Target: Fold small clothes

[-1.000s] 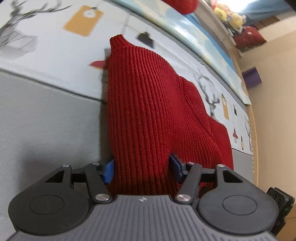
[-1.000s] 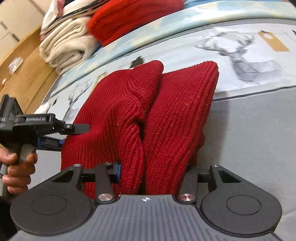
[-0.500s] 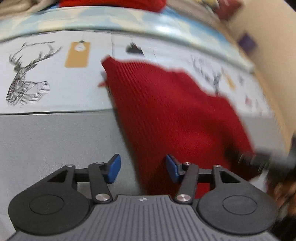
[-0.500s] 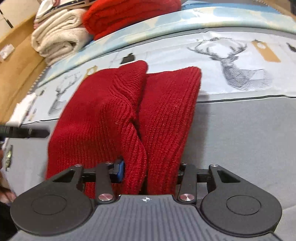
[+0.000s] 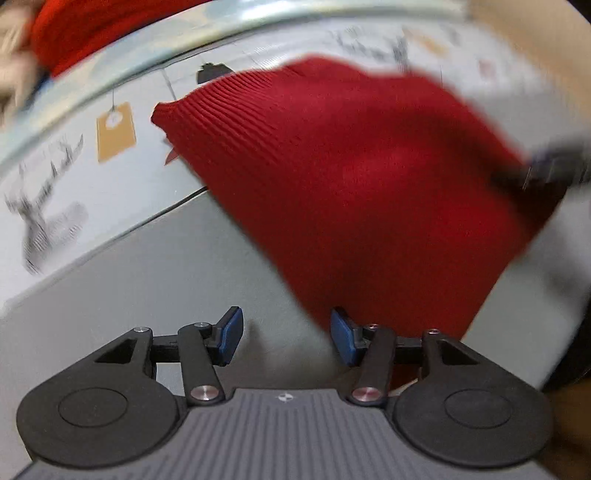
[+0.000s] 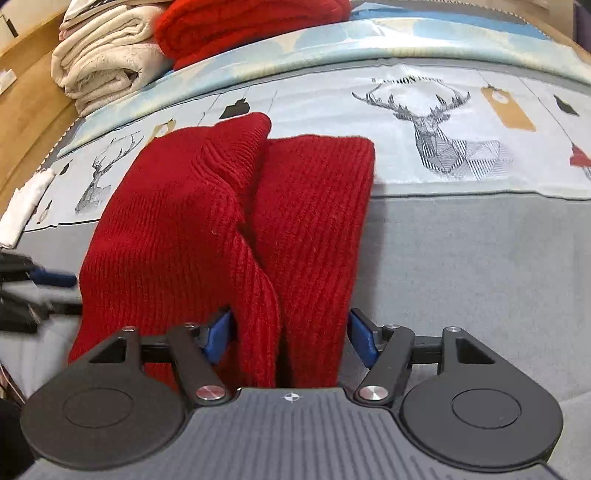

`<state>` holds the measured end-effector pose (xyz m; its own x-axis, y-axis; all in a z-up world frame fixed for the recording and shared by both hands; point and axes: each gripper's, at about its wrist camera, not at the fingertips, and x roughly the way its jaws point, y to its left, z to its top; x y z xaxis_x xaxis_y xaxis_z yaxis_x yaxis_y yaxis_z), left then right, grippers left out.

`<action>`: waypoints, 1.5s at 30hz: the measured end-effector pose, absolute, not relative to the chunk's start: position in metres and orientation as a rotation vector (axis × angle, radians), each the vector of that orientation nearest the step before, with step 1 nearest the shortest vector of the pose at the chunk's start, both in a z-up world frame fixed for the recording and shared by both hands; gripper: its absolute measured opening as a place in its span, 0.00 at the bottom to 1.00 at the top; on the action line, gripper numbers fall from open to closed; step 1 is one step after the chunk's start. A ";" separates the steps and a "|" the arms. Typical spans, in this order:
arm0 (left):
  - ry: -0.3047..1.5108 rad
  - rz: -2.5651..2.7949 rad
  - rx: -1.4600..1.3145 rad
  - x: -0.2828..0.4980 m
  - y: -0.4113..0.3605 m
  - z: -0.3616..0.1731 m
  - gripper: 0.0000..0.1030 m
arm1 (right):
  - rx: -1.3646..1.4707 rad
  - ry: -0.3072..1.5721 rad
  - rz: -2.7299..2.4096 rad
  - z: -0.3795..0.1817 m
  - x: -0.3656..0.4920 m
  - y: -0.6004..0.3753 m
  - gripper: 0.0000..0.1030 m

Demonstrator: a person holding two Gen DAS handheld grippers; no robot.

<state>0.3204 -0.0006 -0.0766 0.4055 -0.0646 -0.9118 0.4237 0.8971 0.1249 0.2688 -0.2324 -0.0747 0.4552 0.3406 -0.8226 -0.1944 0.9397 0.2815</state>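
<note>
A red knit garment (image 6: 229, 236) lies folded lengthwise on the grey bed surface (image 6: 461, 258). In the right wrist view its near end sits between the blue pads of my right gripper (image 6: 290, 334), whose jaws stand wide and do not pinch it. In the left wrist view the garment (image 5: 351, 177) lies ahead and to the right. My left gripper (image 5: 286, 334) is open and empty over the grey surface, its right pad at the garment's near edge. The left gripper shows blurred at the left edge of the right wrist view (image 6: 33, 288).
A deer-print sheet (image 6: 436, 125) covers the far part of the bed. A stack of cream folded cloth (image 6: 99, 62) and a red folded garment (image 6: 243, 26) sit at the back. A white cloth (image 6: 22, 206) lies at the left edge.
My left gripper let go of the garment and swung off to its left side. My right gripper's jaws opened from a pinch on the garment's near end.
</note>
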 end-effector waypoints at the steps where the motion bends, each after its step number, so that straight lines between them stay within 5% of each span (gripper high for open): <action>1: 1.090 -0.316 0.413 0.317 -0.006 -0.076 0.57 | 0.150 1.044 0.330 -0.074 0.267 -0.233 0.65; 5: 1.039 -0.299 0.423 0.308 -0.009 -0.067 0.59 | 0.103 1.032 0.322 -0.073 0.262 -0.235 0.66; 14: 0.937 -0.099 0.169 0.277 0.010 -0.010 0.91 | -0.114 0.906 0.298 -0.035 0.230 -0.237 0.71; 20: 0.834 -0.015 -0.012 0.235 0.009 0.020 0.92 | -0.130 0.708 0.221 0.003 0.187 -0.247 0.72; 23: 0.829 0.031 -0.091 0.220 0.005 0.021 1.00 | -0.049 0.625 0.216 0.016 0.162 -0.254 0.80; 28: 0.813 0.064 -0.115 0.199 -0.008 0.016 1.00 | -0.002 0.545 0.236 0.023 0.131 -0.248 0.91; 45: 0.874 0.076 -0.140 0.211 -0.029 -0.016 1.00 | -0.098 0.602 0.229 0.004 0.130 -0.213 0.91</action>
<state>0.2109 -0.0291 -0.0155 0.6395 0.0091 -0.7688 -0.1236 0.9881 -0.0912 0.1302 -0.2128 0.0038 0.7999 0.1848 -0.5709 -0.2419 0.9700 -0.0249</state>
